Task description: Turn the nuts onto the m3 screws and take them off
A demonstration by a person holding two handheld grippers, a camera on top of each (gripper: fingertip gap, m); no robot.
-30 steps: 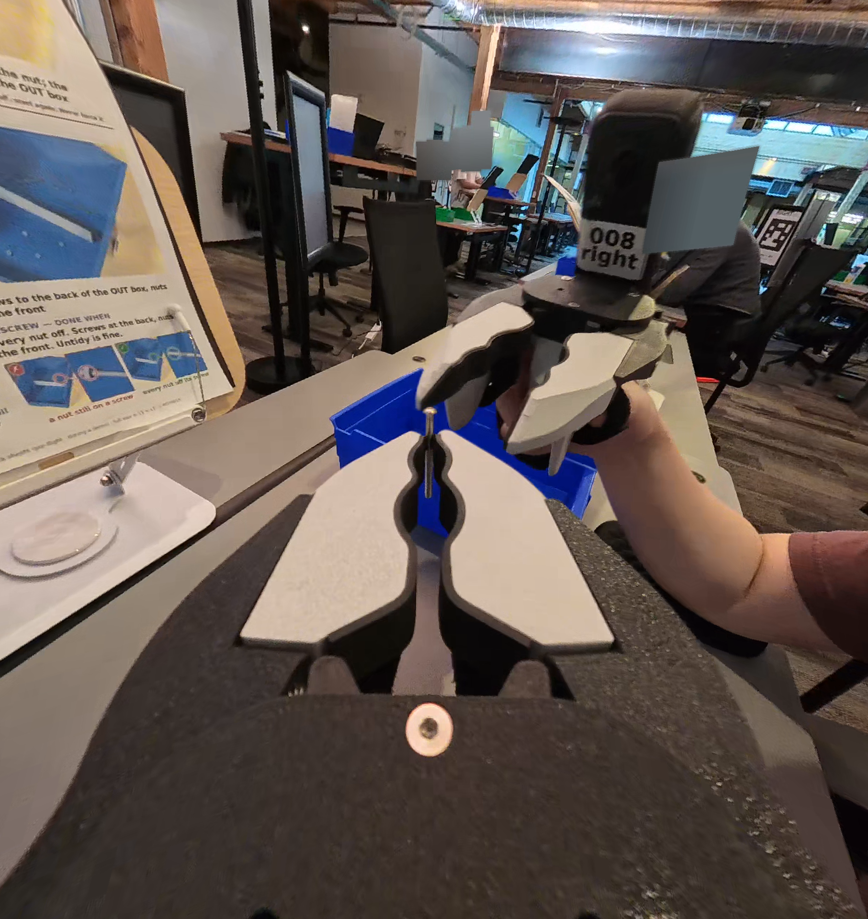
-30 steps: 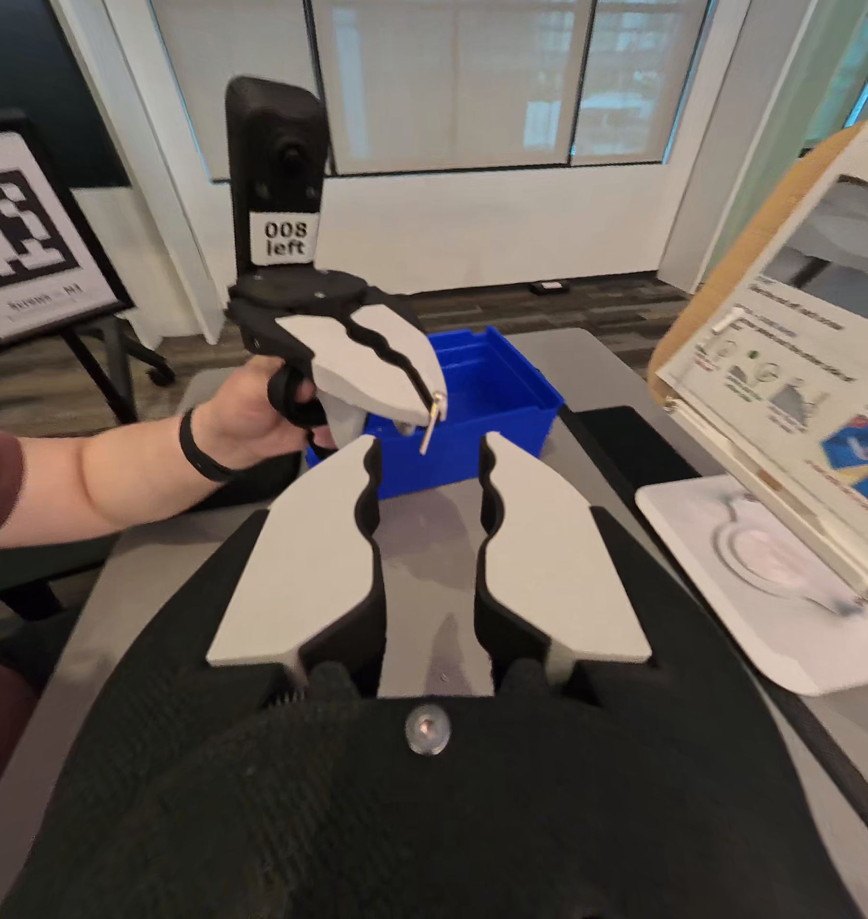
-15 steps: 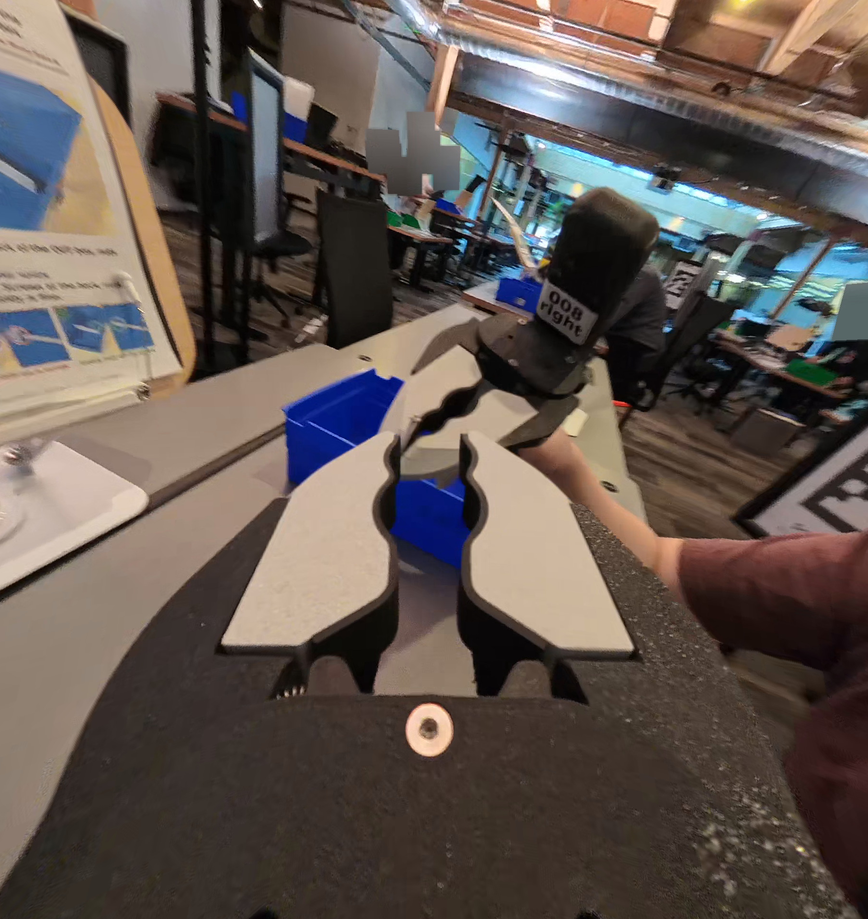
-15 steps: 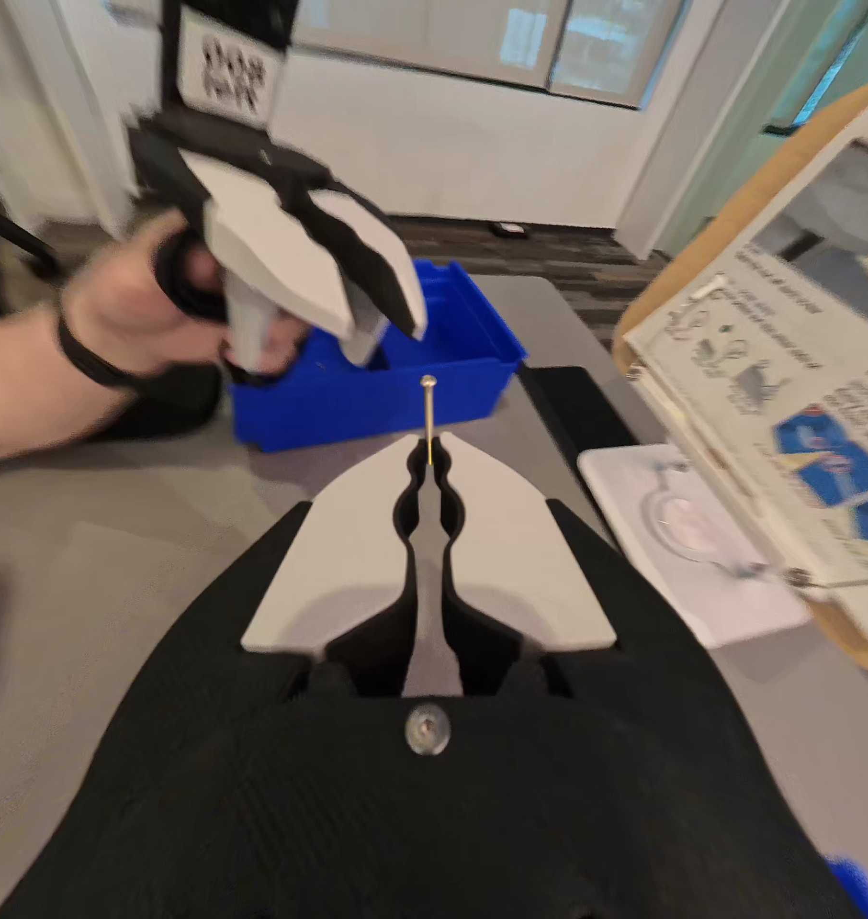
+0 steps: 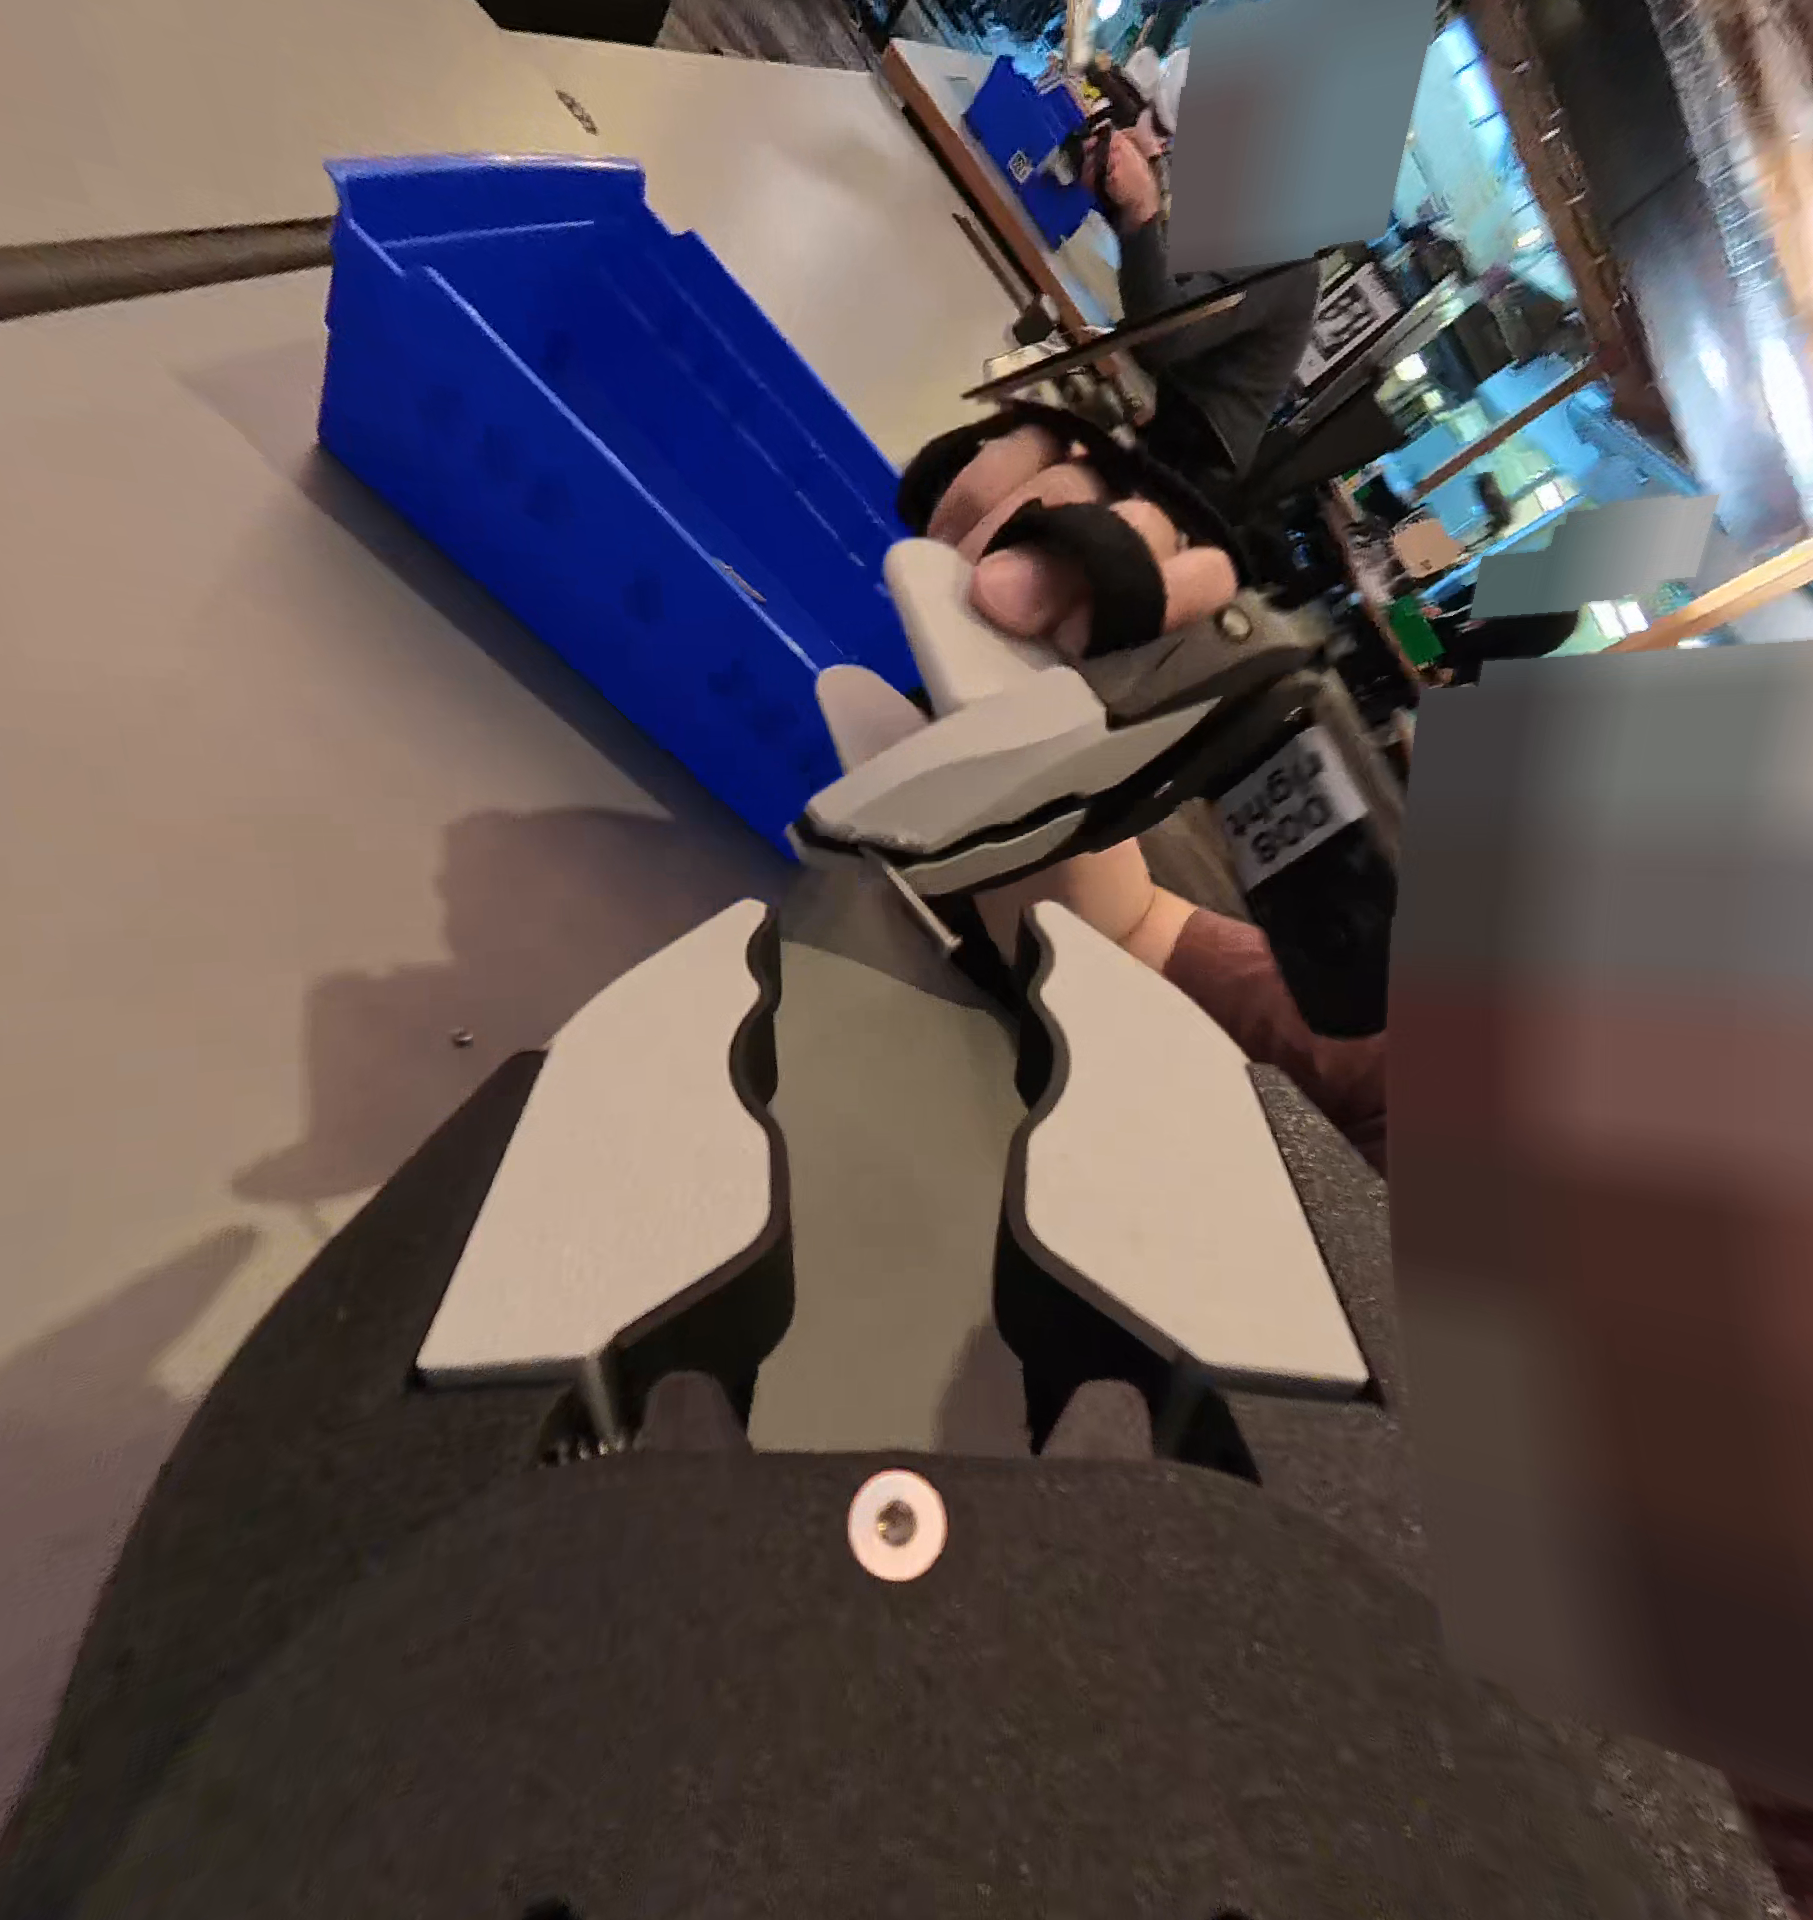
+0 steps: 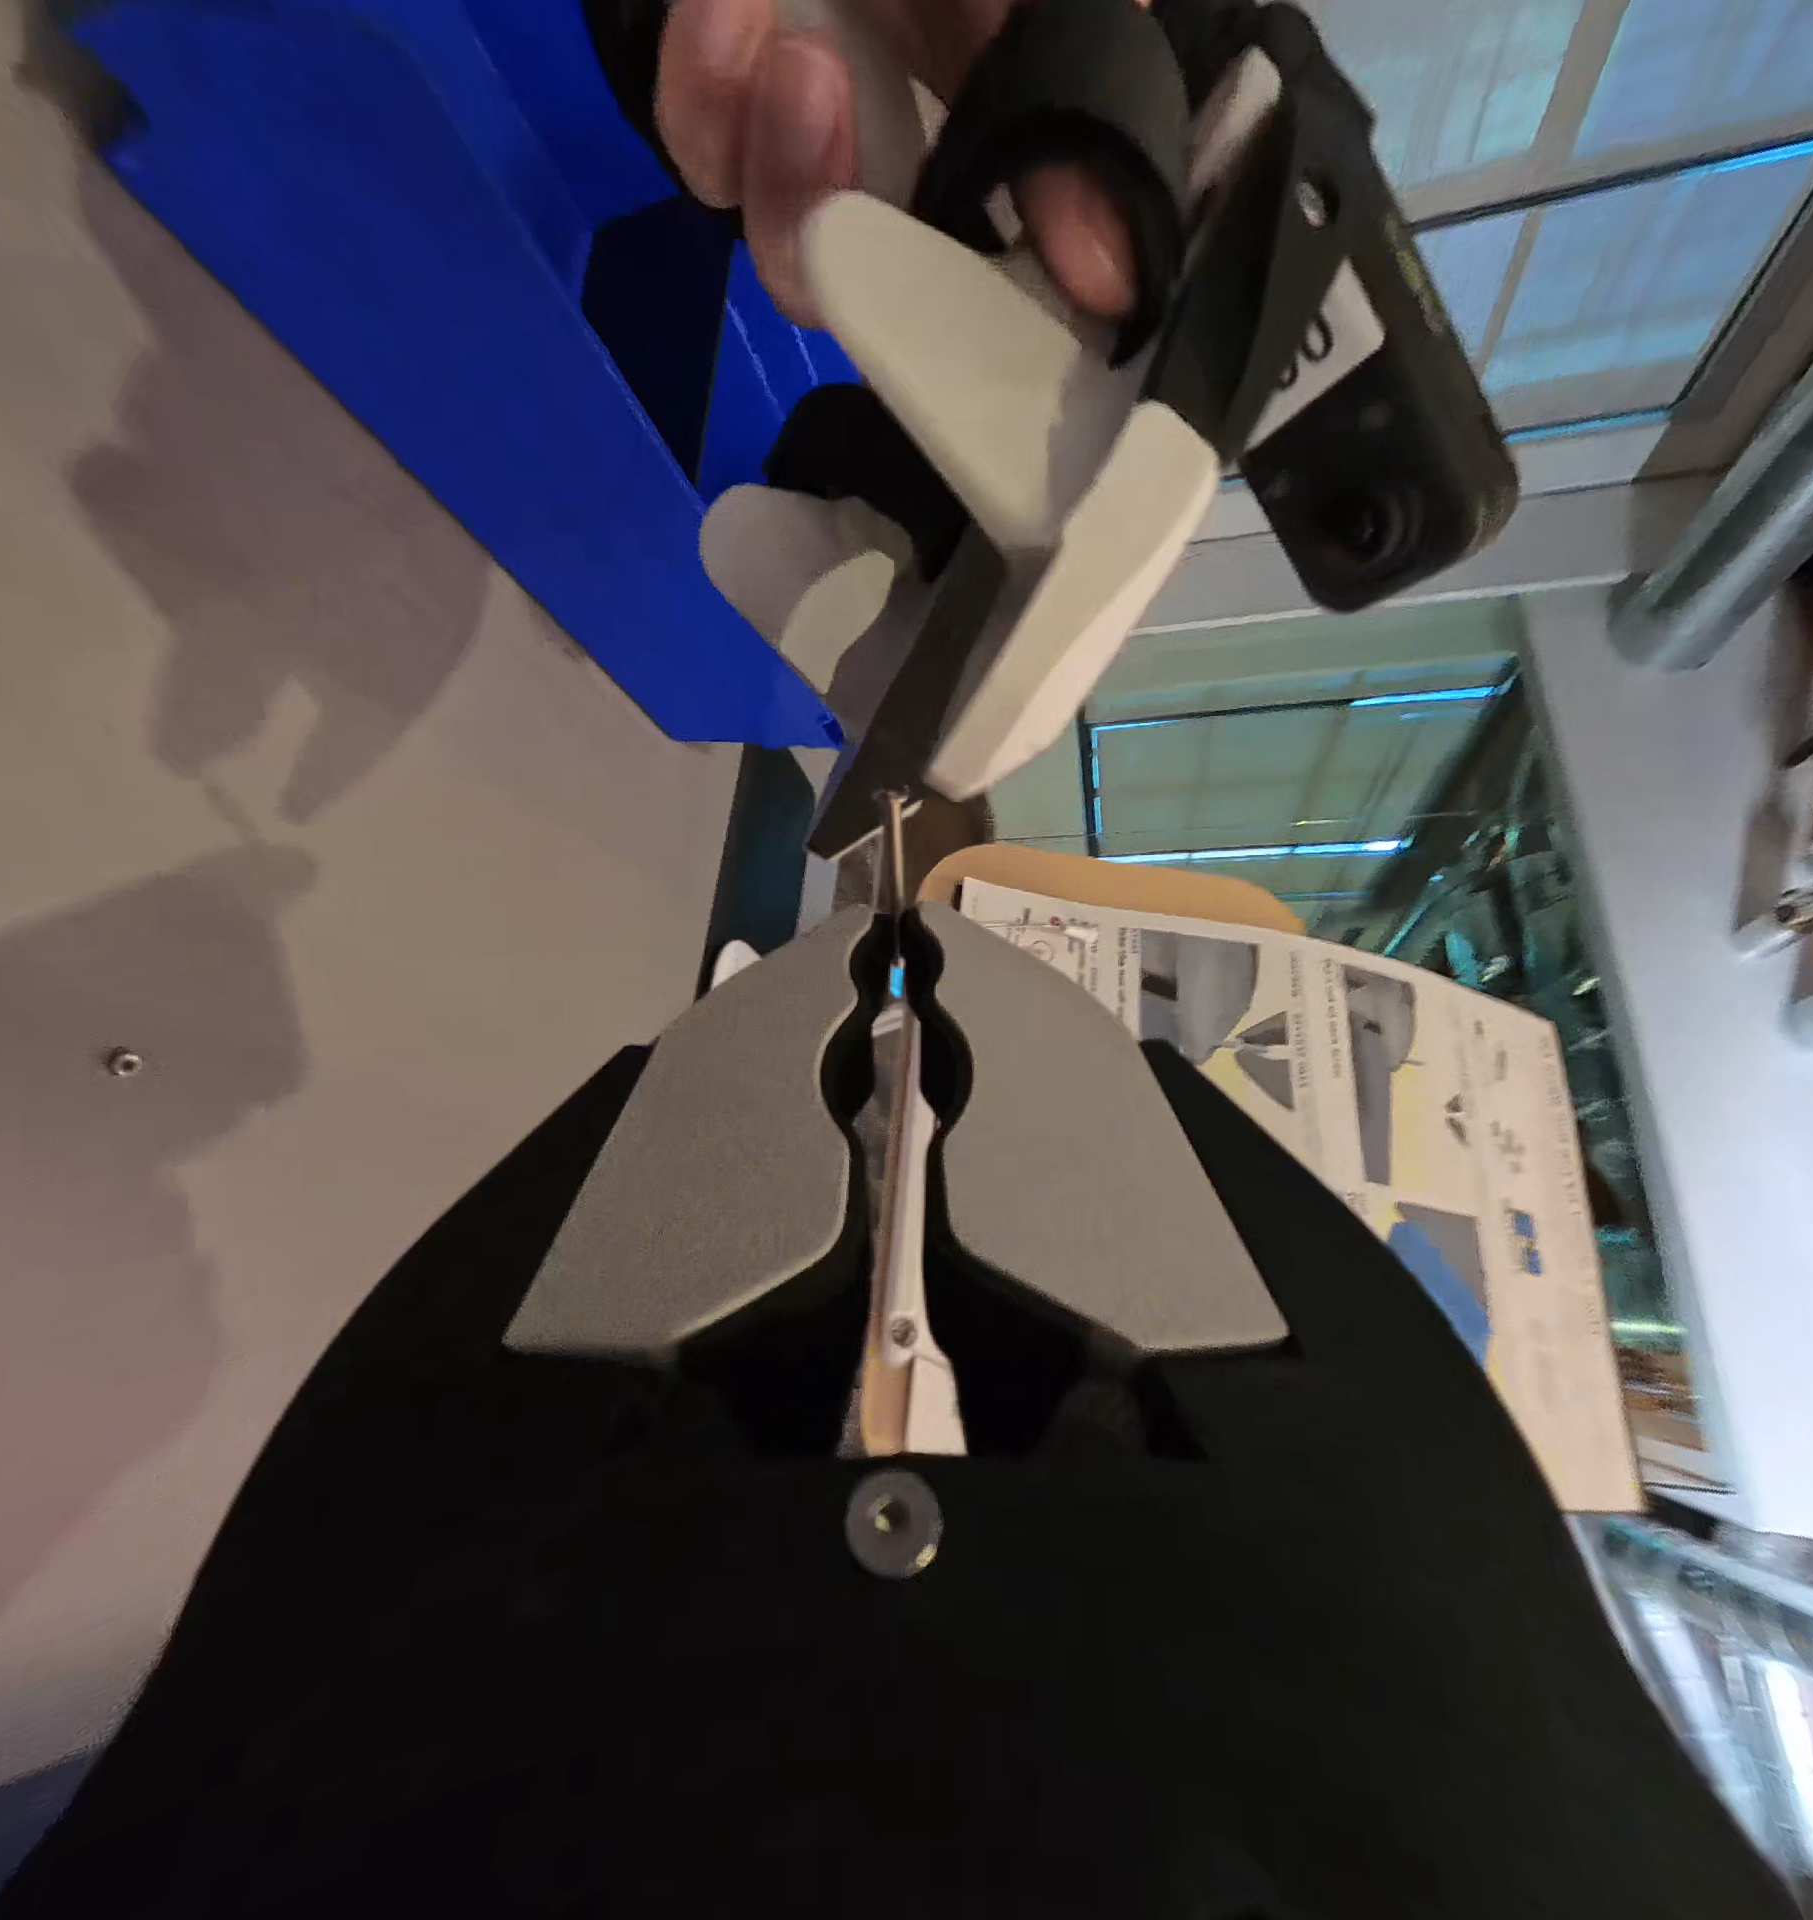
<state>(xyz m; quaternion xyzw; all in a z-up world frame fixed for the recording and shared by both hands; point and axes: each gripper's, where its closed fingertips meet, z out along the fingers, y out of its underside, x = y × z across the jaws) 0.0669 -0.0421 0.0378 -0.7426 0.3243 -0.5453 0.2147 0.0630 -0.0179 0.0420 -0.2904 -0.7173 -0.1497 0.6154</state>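
A grey worktop [image 5: 206,727] in an open office carries a blue bin [image 5: 590,468], with an instruction sheet [image 6: 1349,1091] propped beyond it. Both cameras are rolled hard over, so the scene lies tilted. The right gripper [image 6: 894,925] is closed on a thin screw [image 6: 894,862]: the shaft is pinched at the fingertips and its head end pokes out forward, meeting the tips of the other gripper. The left gripper [image 5: 897,925] shows its jaws standing well apart in its own view, with nothing between them; in the right wrist view its fingers [image 6: 995,665] are angled down onto the screw's head end, and motion blur hides whether anything small sits there. A small dark speck [image 5: 457,1036] lies on the bare worktop off the bin's near corner, perhaps a nut, too small to tell. The step in hand looks like bringing the two tools together at the screw's free end. To do it well, hold the screw steady and in line, keep the pinch firm so the shaft cannot swivel, and approach slowly along its axis rather than from the side.
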